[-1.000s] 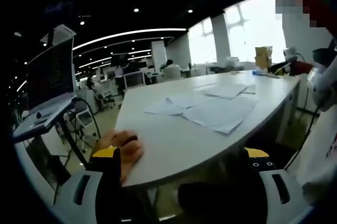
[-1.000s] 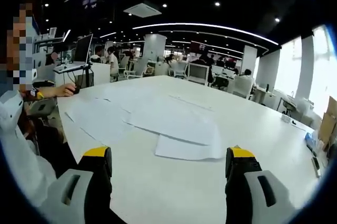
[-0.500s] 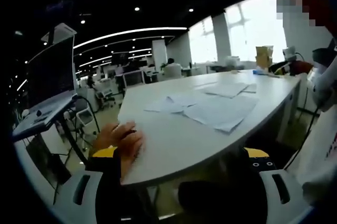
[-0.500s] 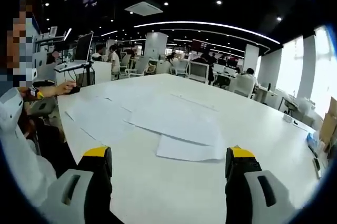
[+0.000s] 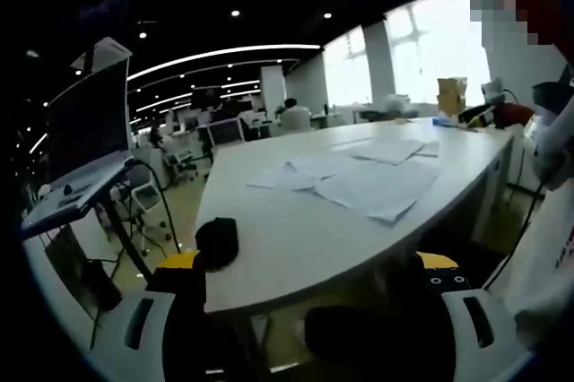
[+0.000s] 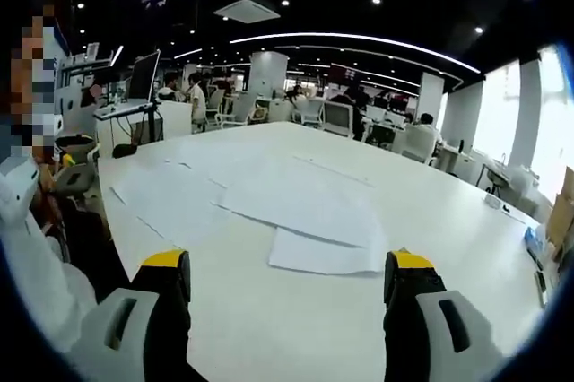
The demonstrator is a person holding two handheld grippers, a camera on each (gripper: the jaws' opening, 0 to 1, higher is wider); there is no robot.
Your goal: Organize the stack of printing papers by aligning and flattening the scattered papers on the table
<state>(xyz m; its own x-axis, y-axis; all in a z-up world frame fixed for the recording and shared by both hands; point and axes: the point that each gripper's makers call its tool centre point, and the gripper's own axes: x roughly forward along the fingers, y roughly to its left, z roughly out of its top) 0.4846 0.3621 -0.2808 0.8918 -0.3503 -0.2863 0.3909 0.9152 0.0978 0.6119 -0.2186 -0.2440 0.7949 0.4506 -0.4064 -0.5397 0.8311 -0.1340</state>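
Note:
Loose white printing papers (image 6: 296,207) lie overlapping across the middle of the big white table (image 6: 269,319); in the left gripper view the same papers (image 5: 368,185) spread toward the table's far side. My right gripper (image 6: 291,288) hovers open above the table's near edge, short of the sheets, with nothing between its yellow-tipped jaws. My left gripper (image 5: 309,265) is held open below and off the table's corner (image 5: 269,265), empty, well away from the papers.
A small black object (image 5: 216,241) rests on the table corner. A laptop on a stand (image 5: 85,144) is off to the left. A person in white (image 6: 36,247) sits at the table's left end. Cardboard boxes (image 5: 448,95) and office chairs stand beyond.
The hand that rested on the table corner in the left gripper view has withdrawn, leaving the black object there. Both grippers and the papers hold still.

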